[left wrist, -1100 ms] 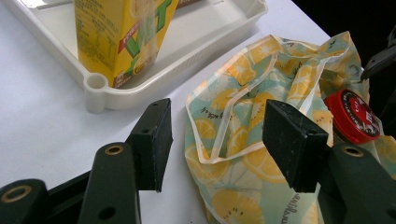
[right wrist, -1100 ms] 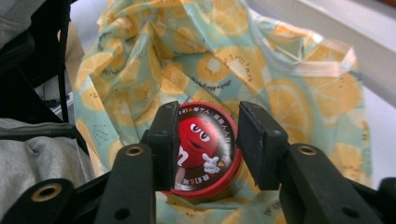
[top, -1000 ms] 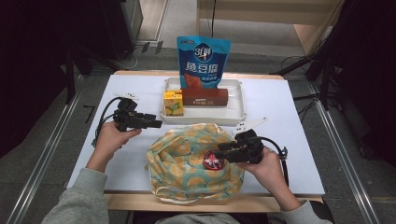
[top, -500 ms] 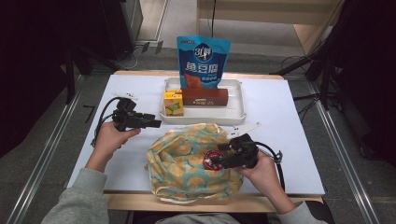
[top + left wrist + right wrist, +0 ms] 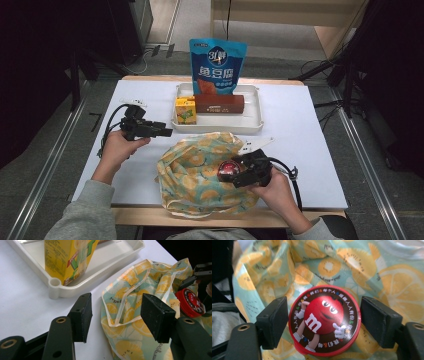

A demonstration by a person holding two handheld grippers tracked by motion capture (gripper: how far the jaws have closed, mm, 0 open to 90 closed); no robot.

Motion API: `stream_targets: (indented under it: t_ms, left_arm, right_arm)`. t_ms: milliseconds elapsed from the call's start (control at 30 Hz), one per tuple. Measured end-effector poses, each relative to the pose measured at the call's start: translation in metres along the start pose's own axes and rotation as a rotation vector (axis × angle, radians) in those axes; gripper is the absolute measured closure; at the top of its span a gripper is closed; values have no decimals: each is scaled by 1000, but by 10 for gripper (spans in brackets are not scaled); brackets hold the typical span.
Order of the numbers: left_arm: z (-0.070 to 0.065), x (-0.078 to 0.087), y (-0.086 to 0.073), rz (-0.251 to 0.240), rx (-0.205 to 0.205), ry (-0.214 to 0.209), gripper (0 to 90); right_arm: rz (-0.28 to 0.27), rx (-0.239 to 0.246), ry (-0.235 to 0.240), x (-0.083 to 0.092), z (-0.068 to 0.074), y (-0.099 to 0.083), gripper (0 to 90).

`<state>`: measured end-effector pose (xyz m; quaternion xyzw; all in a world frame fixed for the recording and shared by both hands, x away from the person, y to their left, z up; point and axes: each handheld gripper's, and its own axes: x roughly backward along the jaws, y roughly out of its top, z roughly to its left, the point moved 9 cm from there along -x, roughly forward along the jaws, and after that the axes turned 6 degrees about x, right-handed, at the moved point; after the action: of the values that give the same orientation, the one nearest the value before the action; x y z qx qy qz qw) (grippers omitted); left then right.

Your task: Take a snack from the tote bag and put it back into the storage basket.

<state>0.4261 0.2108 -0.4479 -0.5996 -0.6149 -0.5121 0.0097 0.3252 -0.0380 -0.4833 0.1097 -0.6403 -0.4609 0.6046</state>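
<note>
High view, change: the right gripper [image 5: 239,172] sits lower over the lemon-print bag [image 5: 202,170] than a second ago, and its jaws have just been opening around the red candy tin [image 5: 228,170].
High view, meaning: I judge the tin is being let go onto or into the bag, so this item's packing looks nearly done; the juice carton [image 5: 185,110], the brown box [image 5: 219,103] and the blue pouch [image 5: 217,66] are not yet moved from the white tray [image 5: 255,123] at twelve o'clock.
High view, pose: the right hand [image 5: 278,191] comes in from five o'clock, gripper pointing toward nine. The left hand [image 5: 118,149] holds the left gripper [image 5: 165,132] level, aimed at three o'clock, short of the bag.
Left gripper view, state: jaws wide, nothing between the pads; beyond them lies the bag's rim, with the tray corner and carton at eleven o'clock and the tin at three o'clock.
Right gripper view, state: jaws spread wide, the tin lid between them; the left pad looks at or just touching the lid's rim, the right pad stands off. No real clamp, I'd say.
Right gripper view, place: the tin lies lid-up on the bag's fabric.
</note>
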Motion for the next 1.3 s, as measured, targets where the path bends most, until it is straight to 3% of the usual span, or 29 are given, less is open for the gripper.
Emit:
stream_targets:
  t_ms: [167,333,567,1000,1300]
  left_arm:
    - [0,0,0,1,-1,1,431]
    - [0,0,0,1,0,0,431]
    - [0,-1,0,1,3,0,431]
    - [0,0,0,-4,2,-6,431]
    - [-1,1,1,-11,6,-13,432]
  right_arm:
    - [15,18,-32,-6,3,-4,199]
    - [41,25,-47,-14,1,-10,225]
    - [30,25,-62,-11,-3,-8,249]
    - [29,1,-35,-8,-7,1,268]
    - [-19,-10,-42,3,-16,14,268]
